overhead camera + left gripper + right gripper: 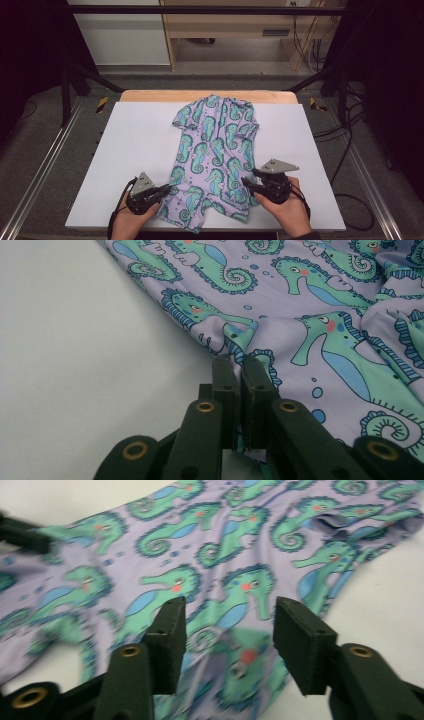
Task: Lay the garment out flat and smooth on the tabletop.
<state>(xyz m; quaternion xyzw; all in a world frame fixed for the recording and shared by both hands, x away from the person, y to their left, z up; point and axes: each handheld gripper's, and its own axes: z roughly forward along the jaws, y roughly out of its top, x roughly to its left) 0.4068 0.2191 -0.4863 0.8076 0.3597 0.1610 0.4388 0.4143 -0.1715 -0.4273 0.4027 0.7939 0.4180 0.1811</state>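
While the white table (130, 150) carries the seahorse-print garment (215, 150) lengthwise down its middle, the left gripper (167, 189) is clamped on the garment's near left edge, and the right gripper (248, 184) hangs parted, gripping nothing, above its near right edge.

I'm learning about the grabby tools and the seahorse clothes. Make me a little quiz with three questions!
1. True or false: the left gripper has its jaws shut on the edge of the seahorse garment.
2. How do the right gripper jaws stand? A) wide apart over the cloth B) pinched on the cloth C) resting on bare table
3. Fill in: the garment lies on a ____ board.

Key: 1 true. 2 A. 3 white.
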